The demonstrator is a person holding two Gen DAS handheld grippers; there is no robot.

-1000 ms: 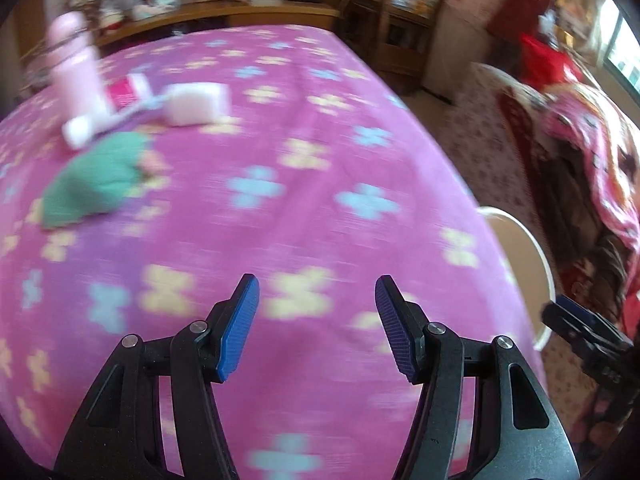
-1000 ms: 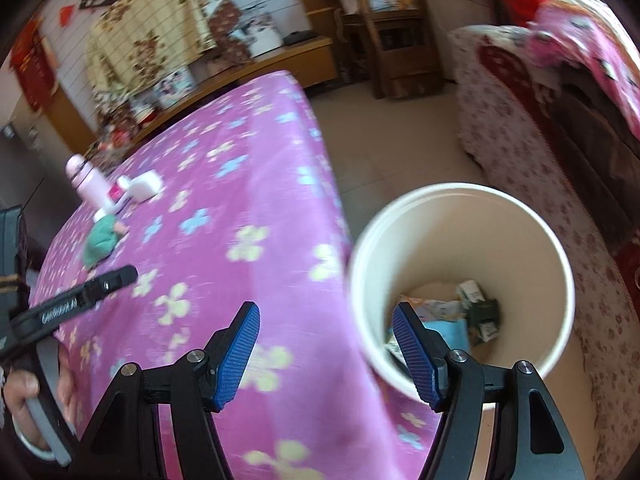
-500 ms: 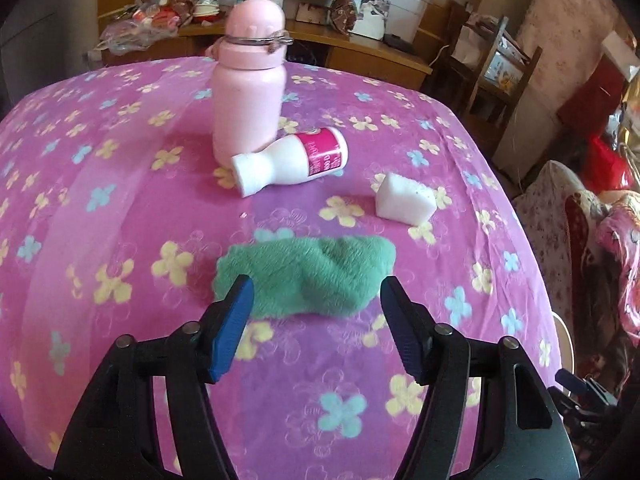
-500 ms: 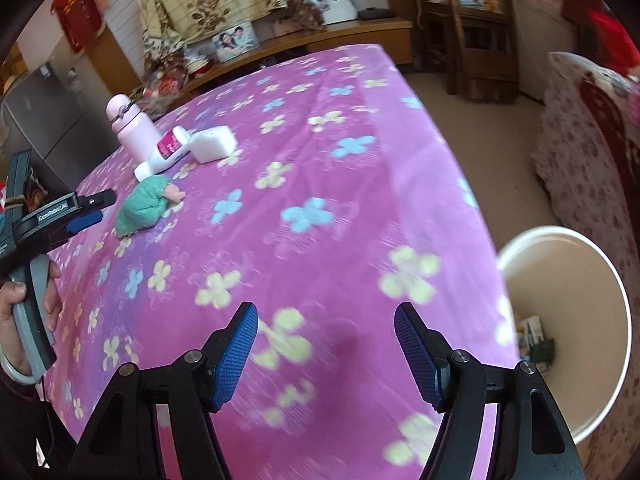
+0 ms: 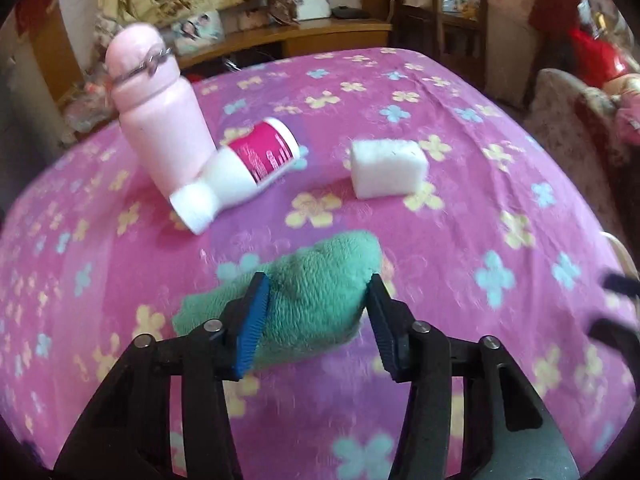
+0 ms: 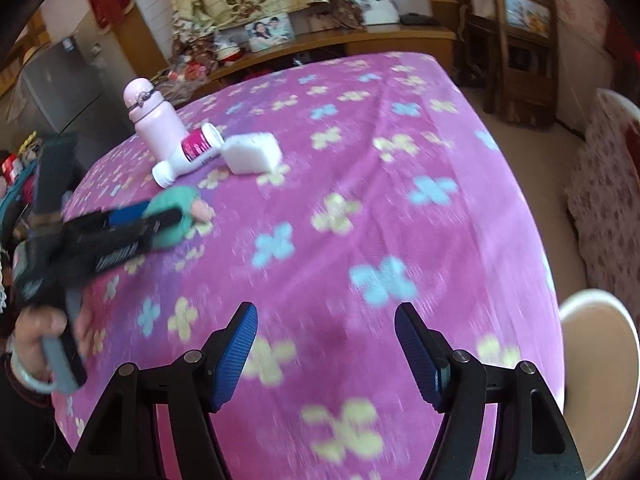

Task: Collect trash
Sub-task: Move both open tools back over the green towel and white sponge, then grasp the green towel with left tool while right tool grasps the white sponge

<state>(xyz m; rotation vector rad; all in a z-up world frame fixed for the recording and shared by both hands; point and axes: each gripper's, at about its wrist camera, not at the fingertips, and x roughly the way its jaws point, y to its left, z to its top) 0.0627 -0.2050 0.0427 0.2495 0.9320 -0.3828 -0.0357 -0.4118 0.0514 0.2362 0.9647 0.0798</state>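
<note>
The left gripper (image 5: 316, 300) has its two blue ribbed pads on either side of a crumpled green terry cloth (image 5: 308, 304), and the jaws are closing on it. The left pad already presses into the pile and the right pad touches the cloth's right end, so I judge the grasp is forming but not yet firm. The cloth lies on the pink flowered blanket (image 5: 460, 220), its long axis running from lower left to upper right and crossing the line of the fingers at a slant. The jaws therefore take the thicker right-hand part, while a tail sticks out past the left pad.

Taking the green cloth as the landmark, a white plastic bottle with a magenta label (image 5: 240, 172) lies on its side just beyond it and to the left. This bottle leans against an upright pale pink flask (image 5: 160, 120) further back. A white foam block (image 5: 386, 168) sits beyond the cloth to the right, apart from it.

The right gripper (image 6: 326, 354) hovers over bare blanket with its pads spread and nothing between them, well apart from the cloth. The left hand is plainly the nearer one. A white round bin (image 6: 600, 360) stands off the blanket's edge on the right gripper's side, far from the cloth, so the carry has to cross the blanket towards it.
</note>
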